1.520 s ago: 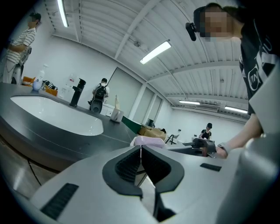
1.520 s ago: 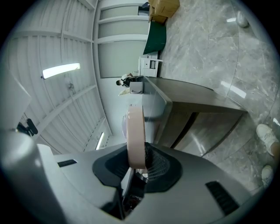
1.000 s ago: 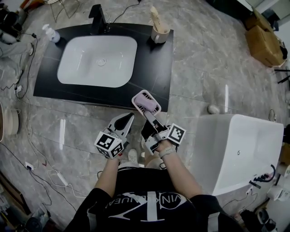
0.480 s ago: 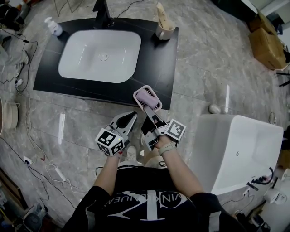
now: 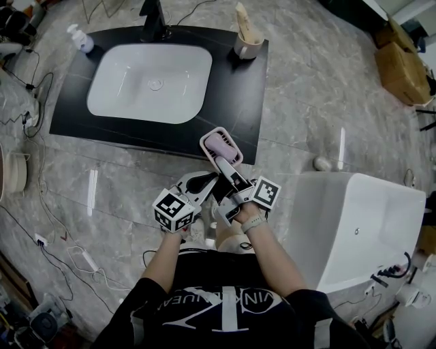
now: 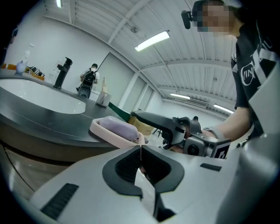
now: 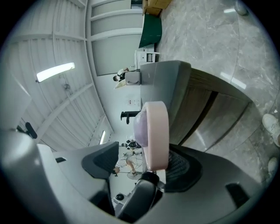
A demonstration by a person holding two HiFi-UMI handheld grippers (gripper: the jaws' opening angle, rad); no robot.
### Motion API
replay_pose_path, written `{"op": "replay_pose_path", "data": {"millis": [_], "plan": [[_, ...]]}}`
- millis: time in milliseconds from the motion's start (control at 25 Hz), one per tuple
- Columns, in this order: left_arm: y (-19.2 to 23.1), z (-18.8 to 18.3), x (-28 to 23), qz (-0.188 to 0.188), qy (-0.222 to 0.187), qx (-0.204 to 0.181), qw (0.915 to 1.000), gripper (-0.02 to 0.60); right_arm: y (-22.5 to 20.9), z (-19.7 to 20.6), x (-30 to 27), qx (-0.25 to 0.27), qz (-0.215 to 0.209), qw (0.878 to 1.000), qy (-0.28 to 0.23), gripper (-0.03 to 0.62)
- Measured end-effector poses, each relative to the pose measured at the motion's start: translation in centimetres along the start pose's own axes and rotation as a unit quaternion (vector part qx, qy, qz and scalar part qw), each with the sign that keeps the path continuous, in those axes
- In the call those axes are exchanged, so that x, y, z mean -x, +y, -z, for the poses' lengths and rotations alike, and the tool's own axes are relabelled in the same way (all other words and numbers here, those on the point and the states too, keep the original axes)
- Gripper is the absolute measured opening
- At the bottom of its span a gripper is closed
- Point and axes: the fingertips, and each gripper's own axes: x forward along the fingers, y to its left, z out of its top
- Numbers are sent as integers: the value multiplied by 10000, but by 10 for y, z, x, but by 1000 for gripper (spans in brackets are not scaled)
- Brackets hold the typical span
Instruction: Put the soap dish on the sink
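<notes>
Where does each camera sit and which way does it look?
Head view: on the person's head, looking steeply down at sink, soap dish, left gripper, right gripper; arms and shirt show.
Left gripper view: on the left gripper, looking along its shut jaws across the counter; the person's chest and right arm show.
Right gripper view: on the right gripper, rolled sideways, looking along its opening jaws, soap dish between them; no arm shows.
Shared: head and left gripper views both show the soap dish on the counter's corner.

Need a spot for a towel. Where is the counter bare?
Bare: the strip right of the basin, between cup and soap dish, and the strip left of it, in front of the pump bottle. Crowded: the back edge by the faucet, the front right corner.
</notes>
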Motion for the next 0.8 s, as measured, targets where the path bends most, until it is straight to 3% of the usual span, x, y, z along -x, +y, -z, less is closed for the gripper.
{"op": "replay_pose_path", "data": {"millis": [240,800], "plan": [[-13,4,-14,267,209,-171,9993,23,6,3,-2,103,-207,9996,167,311],[3,-4,-24,34,-20,255,9997,23,2,3,6,179,-257,9992,263,312]]}}
